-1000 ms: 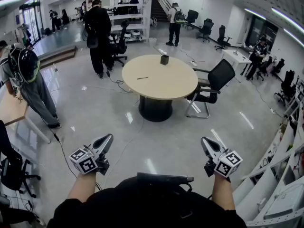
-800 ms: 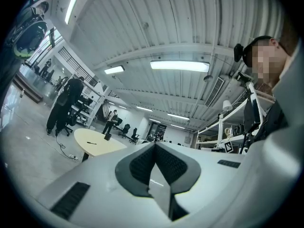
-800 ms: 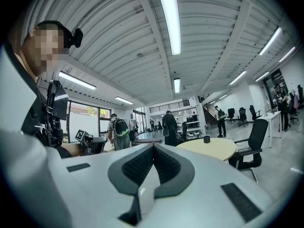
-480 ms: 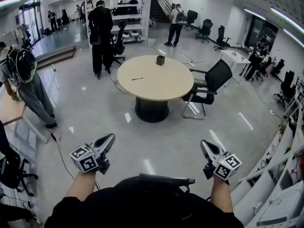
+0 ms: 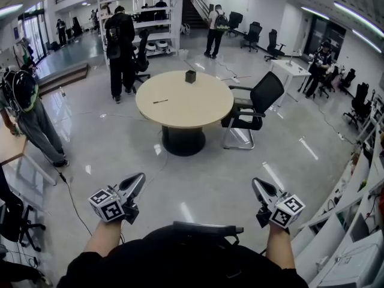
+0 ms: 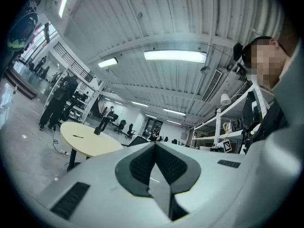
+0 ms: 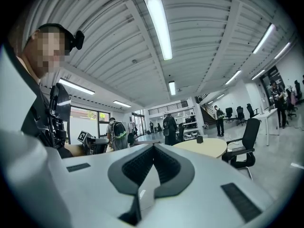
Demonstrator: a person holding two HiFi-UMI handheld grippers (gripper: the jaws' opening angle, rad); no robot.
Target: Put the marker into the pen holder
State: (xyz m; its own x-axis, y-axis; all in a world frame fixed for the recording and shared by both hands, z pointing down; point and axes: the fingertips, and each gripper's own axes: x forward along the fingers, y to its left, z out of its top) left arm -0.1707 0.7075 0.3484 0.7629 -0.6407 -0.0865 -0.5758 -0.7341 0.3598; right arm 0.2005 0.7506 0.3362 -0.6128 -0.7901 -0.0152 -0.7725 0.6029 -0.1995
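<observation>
— Left gripper (image 5: 139, 178) and right gripper (image 5: 257, 183): what state?
— Both have jaws pressed together, empty, pointing level.
— And the marker?
— The thin dark marker (image 5: 160, 101) lies on the round beige worktop (image 5: 201, 111), well ahead of both grippers, between their lines. The small dark box-shaped pen holder (image 5: 191, 76) stands beyond it, apart from it; its contents are too small to tell.

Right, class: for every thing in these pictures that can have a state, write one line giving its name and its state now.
Slim black marker: lying flat on the round beige table, not in the holder.
Small black square pen holder: upright on the table, apart from the marker.
Black office chair: upright, beside the table.
Left gripper: shut, empty.
Right gripper: shut, empty.
</observation>
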